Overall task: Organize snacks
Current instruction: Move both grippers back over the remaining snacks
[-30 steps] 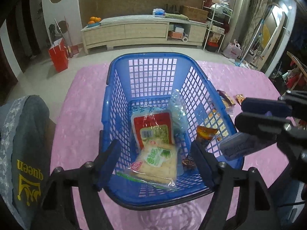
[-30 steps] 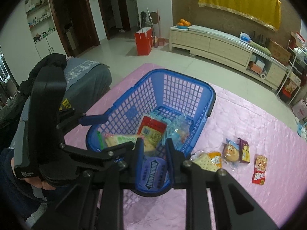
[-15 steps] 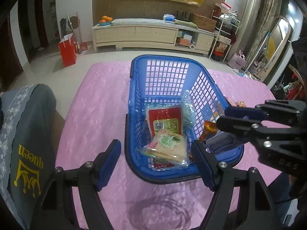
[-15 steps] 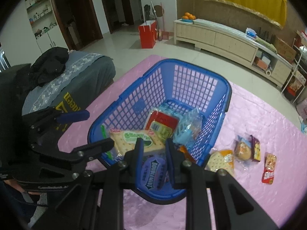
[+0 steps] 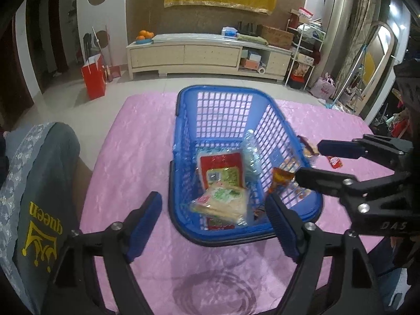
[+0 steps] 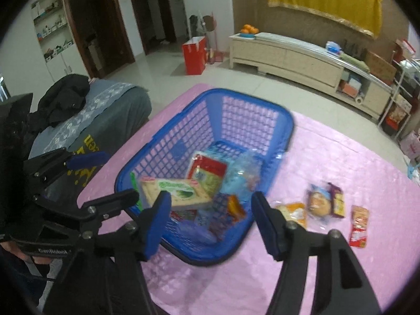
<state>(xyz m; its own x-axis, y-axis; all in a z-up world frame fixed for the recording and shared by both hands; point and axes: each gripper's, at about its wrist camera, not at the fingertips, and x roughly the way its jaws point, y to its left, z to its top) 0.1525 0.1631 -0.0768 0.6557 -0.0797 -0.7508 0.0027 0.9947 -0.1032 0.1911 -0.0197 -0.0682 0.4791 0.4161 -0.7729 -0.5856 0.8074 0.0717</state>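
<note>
Now right gripper [image 6: 210, 204] wide open, empty

Both tools are matte black plastic, built of flat linked bars. The left gripper [image 5: 214, 219] has two long fingers [image 5: 143, 221] faced with ribbed blue pads, and silver screw heads sit at the joints behind them. The right gripper [image 6: 210, 220] is the same: blue pads, black bars, round silver screws. Pale raised lettering marks each body, too blurred to read surely. A bit of bare skin shows under the left one's body.
</note>
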